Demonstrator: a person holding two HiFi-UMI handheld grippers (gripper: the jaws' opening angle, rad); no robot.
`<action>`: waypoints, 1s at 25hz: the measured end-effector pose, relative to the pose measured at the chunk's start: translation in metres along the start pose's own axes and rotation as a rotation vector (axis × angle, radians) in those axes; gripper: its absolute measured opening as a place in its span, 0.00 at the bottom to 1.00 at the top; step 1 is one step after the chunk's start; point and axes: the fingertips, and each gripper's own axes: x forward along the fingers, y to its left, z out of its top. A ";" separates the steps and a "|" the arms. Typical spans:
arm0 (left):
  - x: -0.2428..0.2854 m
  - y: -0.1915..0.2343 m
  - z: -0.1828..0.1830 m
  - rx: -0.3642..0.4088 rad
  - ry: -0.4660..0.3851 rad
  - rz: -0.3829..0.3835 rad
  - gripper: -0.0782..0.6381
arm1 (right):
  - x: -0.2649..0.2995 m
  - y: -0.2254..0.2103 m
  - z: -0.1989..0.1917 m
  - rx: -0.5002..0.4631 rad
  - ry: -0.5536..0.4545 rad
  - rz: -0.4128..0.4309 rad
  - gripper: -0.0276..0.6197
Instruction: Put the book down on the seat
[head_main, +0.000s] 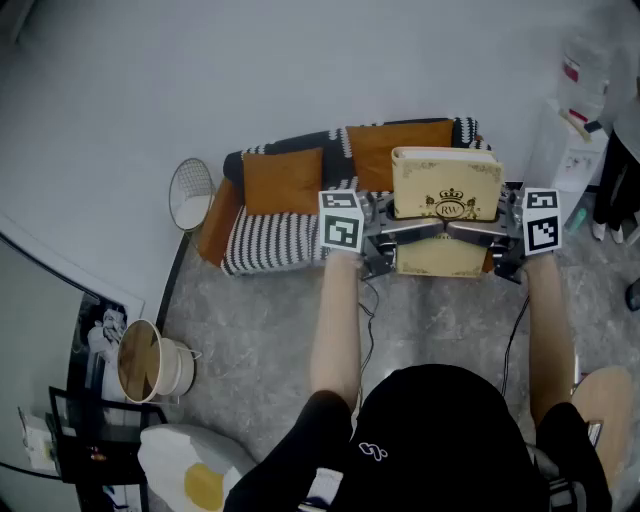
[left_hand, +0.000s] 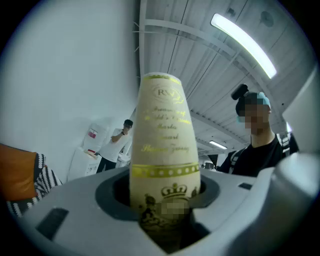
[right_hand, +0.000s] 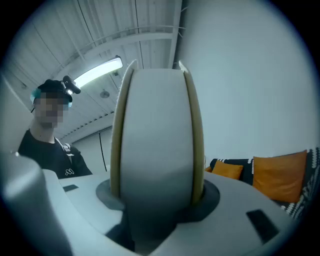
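Against the wall: striped sofa (head_main: 270, 235), two orange cushions (head_main: 283, 180) on its back. This is the seat and the landmark for all that follows.

Book (head_main: 445, 190): held upright in the air at the sofa's right end, cover towards the head camera, overlapping the seat and right cushion. Not resting on the seat as far as I can judge.

Left gripper (head_main: 378, 232): clamped on the spine edge, the side nearer the sofa's middle. Its own view shows the gilt-lettered spine (left_hand: 162, 135) seated between the jaws.

Right gripper (head_main: 500, 235): clamped on the fore-edge, the side towards the sofa's right arm. Its own view shows the page block between both boards (right_hand: 155, 130), jaws astride the full thickness.

Handling, judged:
- Thick hardback: stiff, probably fairly heavy, not fragile.
- Cover looks smooth, so it could slip.
- Fore-edge hold keeps the boards shut; release there first and the book may fan open.
- Opposite-edge hold is sound; lower level.
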 end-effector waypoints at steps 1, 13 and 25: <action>-0.001 0.000 -0.001 -0.002 0.001 0.000 0.43 | 0.001 0.000 0.000 0.002 -0.002 0.000 0.39; -0.002 0.004 -0.003 -0.009 0.001 0.000 0.43 | 0.002 -0.004 -0.003 0.007 -0.011 -0.011 0.39; -0.002 0.008 -0.003 0.022 -0.020 0.040 0.43 | -0.002 -0.007 -0.003 0.001 -0.055 -0.022 0.40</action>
